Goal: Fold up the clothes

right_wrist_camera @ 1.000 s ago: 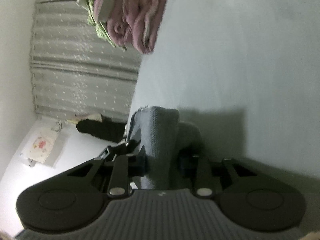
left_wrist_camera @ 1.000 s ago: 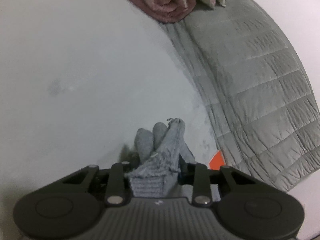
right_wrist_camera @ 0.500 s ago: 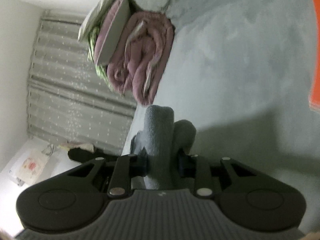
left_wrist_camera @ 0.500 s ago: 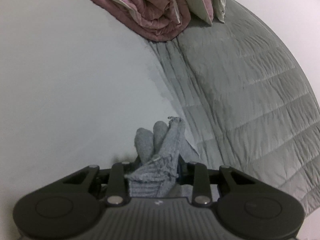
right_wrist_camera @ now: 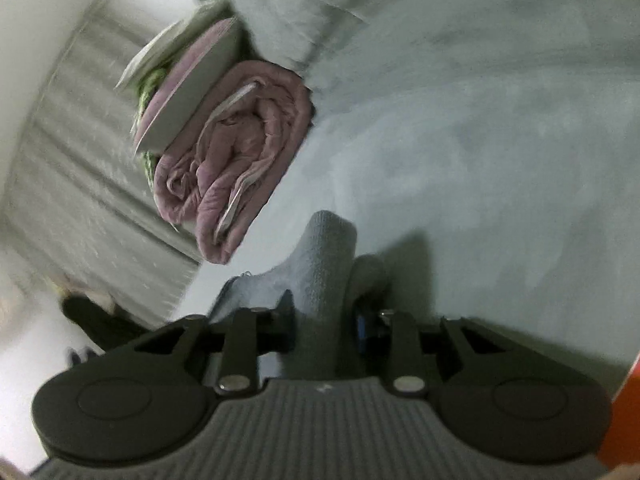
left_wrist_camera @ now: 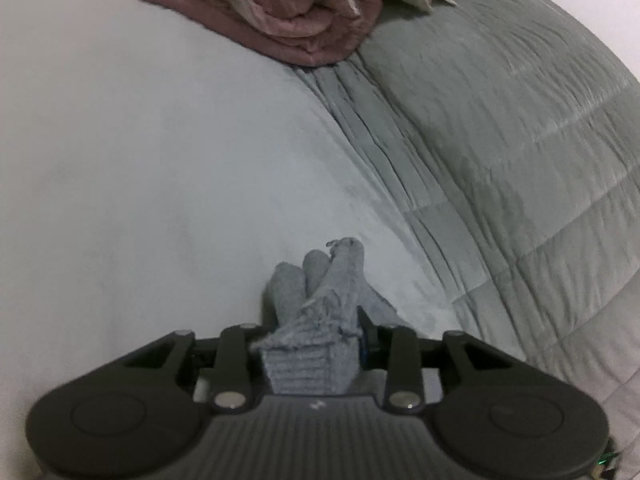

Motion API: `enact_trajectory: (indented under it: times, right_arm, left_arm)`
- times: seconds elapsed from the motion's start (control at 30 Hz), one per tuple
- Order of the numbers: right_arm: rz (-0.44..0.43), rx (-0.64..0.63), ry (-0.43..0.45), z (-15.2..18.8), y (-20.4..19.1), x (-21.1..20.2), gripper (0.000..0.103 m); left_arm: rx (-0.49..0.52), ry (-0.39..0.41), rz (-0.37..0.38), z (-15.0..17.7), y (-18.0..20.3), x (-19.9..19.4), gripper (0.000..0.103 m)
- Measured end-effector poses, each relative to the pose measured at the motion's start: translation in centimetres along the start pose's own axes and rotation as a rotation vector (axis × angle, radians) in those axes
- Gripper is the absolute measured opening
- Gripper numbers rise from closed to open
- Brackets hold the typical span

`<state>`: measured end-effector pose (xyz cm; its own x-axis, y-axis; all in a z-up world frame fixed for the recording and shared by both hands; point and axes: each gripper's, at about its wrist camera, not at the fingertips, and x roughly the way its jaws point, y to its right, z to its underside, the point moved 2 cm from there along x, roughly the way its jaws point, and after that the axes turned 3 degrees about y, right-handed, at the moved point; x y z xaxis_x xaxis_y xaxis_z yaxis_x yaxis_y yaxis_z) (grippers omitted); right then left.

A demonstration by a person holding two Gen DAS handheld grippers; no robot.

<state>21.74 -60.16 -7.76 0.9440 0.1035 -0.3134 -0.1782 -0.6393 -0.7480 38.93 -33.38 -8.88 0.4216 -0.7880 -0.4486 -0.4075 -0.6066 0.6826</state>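
Now left gripper (left_wrist_camera: 310, 332) jaws easing apart around grey knit garment (left_wrist_camera: 320, 312); right gripper (right_wrist_camera: 324, 316) pinches its fold, both carried sideways toward pink quilt (left_wrist_camera: 280, 8) ahead: fold being laid.

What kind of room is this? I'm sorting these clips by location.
Most likely a bedroom: a grey quilted bedspread, a folded pink comforter with pillows stacked on it, and a curtain behind.

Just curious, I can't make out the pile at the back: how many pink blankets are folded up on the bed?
1. The pink blanket lies folded at the far end of the bed, beside the grey quilt, with pale pillows stacked against it. Those could hide another.
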Motion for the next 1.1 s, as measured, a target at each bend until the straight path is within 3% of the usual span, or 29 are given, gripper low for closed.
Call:
enact_trajectory:
  times: [0.07,0.13,0.3,0.4,0.5,0.53,0.6,0.87,1.1]
  right_arm:
    - [0.023,-0.057,0.029,0.3,-0.8,-0.5,0.039]
    - [0.04,-0.116,0.054,0.5,-1.7,-0.8,0.04]
    - [0.138,-0.324,0.2,1.0,-4.0,-2.3,0.041]
    - [0.185,-0.422,0.288,1.1,-4.9,-2.6,0.041]
    - [0.181,-0.504,0.31,1.7,-5.5,-2.2,0.038]
    - [0.181,-0.532,0.312,2.0,-5.7,-1.9,0.034]
    - [0.183,-0.58,0.291,2.4,-5.8,-1.1,0.025]
    - [0.325,-0.599,0.097,2.6,-4.1,3.4,0.016]
    - [0.32,-0.594,0.104,2.6,-3.8,3.3,0.016]
  left_arm:
    - [0.03,-0.002,-0.002,-0.3,0.0,-0.5,0.041]
    - [0.059,0.027,-0.02,-0.7,0.5,-1.8,0.041]
    - [0.239,0.172,-0.076,-1.1,3.5,-4.5,0.041]
    - [0.347,0.236,-0.078,-1.1,5.5,-4.6,0.032]
    - [0.427,0.218,-0.064,-0.5,6.4,-3.1,0.008]
    - [0.453,0.206,-0.064,-0.2,6.6,-2.5,0.002]
    - [0.493,0.181,-0.093,0.4,6.6,-1.4,0.001]
    - [0.469,0.162,-0.145,1.0,4.5,1.5,0.0]
    - [0.44,0.187,-0.195,1.3,4.8,2.3,0.002]
